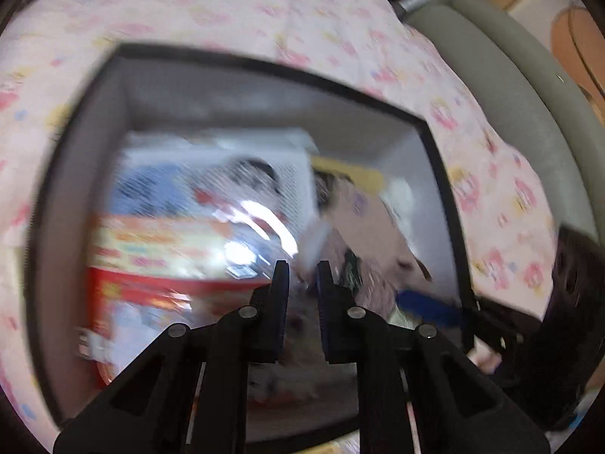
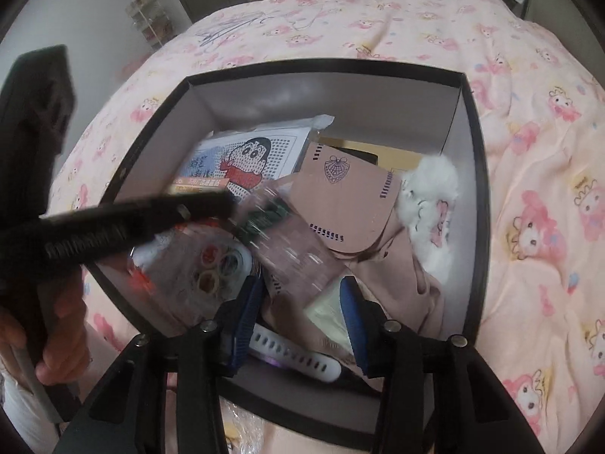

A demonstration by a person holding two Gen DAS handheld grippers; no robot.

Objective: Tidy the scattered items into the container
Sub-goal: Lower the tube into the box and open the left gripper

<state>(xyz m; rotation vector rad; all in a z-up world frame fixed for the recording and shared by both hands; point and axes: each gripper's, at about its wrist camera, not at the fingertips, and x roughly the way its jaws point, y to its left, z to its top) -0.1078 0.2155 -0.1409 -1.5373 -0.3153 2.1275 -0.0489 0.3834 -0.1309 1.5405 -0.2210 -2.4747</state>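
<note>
Right wrist view: half-open, empty right claw [image 2: 300,302] above rigid black-rimmed box [image 2: 325,68] of soft fabrics; left claw [image 1: 302,270] nearly shut, empty.

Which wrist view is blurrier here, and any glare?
Left wrist: heavy motion smear over the box contents, white glare streaks on a shiny packet; left gripper itself sharp. Right wrist: mostly crisp, cartoon sheet readable, blur only on the other gripper crossing in front; fisheye bends the bedspread.
</note>
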